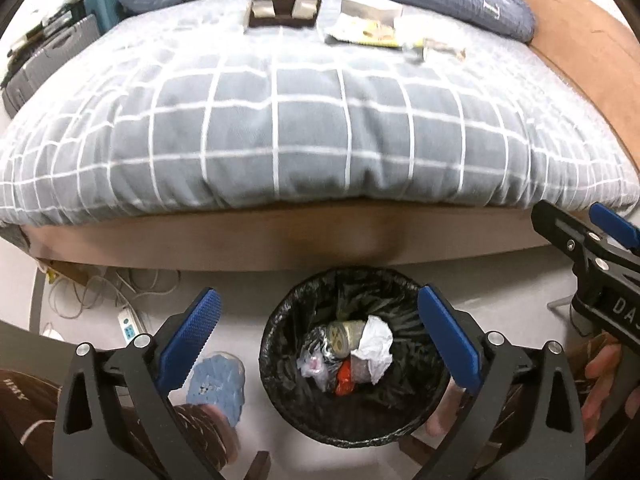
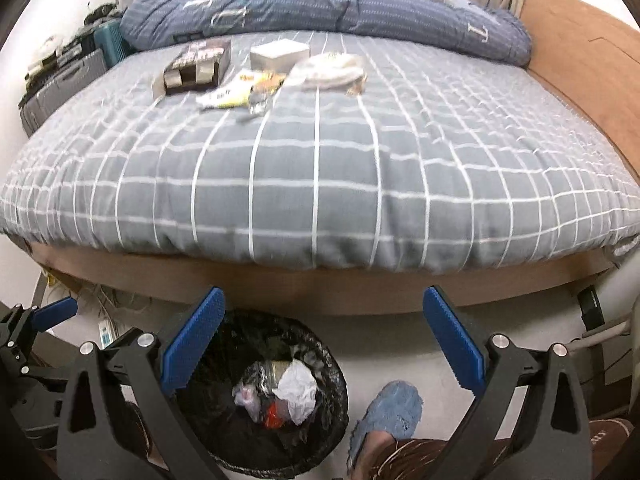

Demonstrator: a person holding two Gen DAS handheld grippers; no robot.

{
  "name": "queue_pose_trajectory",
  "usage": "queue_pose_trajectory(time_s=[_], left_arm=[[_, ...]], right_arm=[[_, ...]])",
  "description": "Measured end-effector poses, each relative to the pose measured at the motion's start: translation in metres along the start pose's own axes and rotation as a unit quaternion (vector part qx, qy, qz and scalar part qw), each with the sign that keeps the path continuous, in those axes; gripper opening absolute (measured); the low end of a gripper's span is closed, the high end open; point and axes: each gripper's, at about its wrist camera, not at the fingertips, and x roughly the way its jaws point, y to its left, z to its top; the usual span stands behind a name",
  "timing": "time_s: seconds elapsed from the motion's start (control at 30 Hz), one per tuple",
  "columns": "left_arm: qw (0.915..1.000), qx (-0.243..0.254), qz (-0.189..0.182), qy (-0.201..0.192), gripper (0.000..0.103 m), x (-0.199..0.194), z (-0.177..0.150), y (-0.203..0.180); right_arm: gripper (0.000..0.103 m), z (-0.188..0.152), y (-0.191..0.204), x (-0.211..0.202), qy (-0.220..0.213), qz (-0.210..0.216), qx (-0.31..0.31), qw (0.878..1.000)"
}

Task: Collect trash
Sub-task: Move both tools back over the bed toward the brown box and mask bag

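The left claw [image 1: 320, 336] fills the bottom of its own view, blue pads spread wide apart with nothing between them, poised above a round trash bin [image 1: 354, 432] lined with a black bag. In the bin lie a crumpled white paper [image 1: 376, 346], a tin can [image 1: 346, 334] on its side, a red scrap [image 1: 344, 378] and a small clear plastic wad [image 1: 314, 364]. The right claw [image 2: 324, 336] is likewise open and empty, with the same bin [image 2: 324, 360] down to its left and a blue slipper [image 2: 390, 412] on the person's foot just beside the bin. The bin stands on a pale floor [image 2: 384, 356] against the wooden frame of a bed [image 2: 320, 184] covered in a grey sheet with a white grid. Far back on the bed, well apart from both claws, sits the remaining litter: a dark open box [image 2: 196, 66] holding pale blocks, a small white box [image 2: 280, 56], a yellow-and-white wrapper [image 2: 236, 94] and a crumpled clear plastic bag [image 2: 330, 72]. Behind them lies a rumpled blue quilt [image 2: 328, 12]. Under the bed's left end are tangled cables and a power strip [image 1: 128, 322]. Grey cases [image 1: 44, 68] line the wall at left, blurred and hard to make out; the wrapper's printing is unreadable, and the small items around it are too smeared to name.
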Motion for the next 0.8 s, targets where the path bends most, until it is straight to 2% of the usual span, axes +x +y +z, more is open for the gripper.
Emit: queue_pose_trajectory(time_s=[0.17, 0.63, 0.73, 0.8], left_arm=[[0.9998, -0.012, -0.01, -0.012, 0.097, -0.016, 0.01, 0.004], [0.9973, -0.013, 0.009, -0.072, 0.097, -0.043, 0.052, 0.013], [0.9964, -0.016, 0.011, -0.082, 0.097, -0.043, 0.064, 0.017], [0.9965, -0.019, 0.007, -0.081, 0.097, -0.041, 0.071, 0.019]], right_arm=[[0.095, 0.009, 0.002, -0.011, -0.015, 0.002, -0.004, 1.0], [0.095, 0.039, 0.008, -0.024, -0.061, 0.013, -0.009, 0.998], [0.095, 0.046, 0.005, -0.021, -0.059, 0.017, -0.004, 0.998], [0.095, 0.052, 0.004, -0.018, -0.054, 0.034, 0.005, 0.998]])
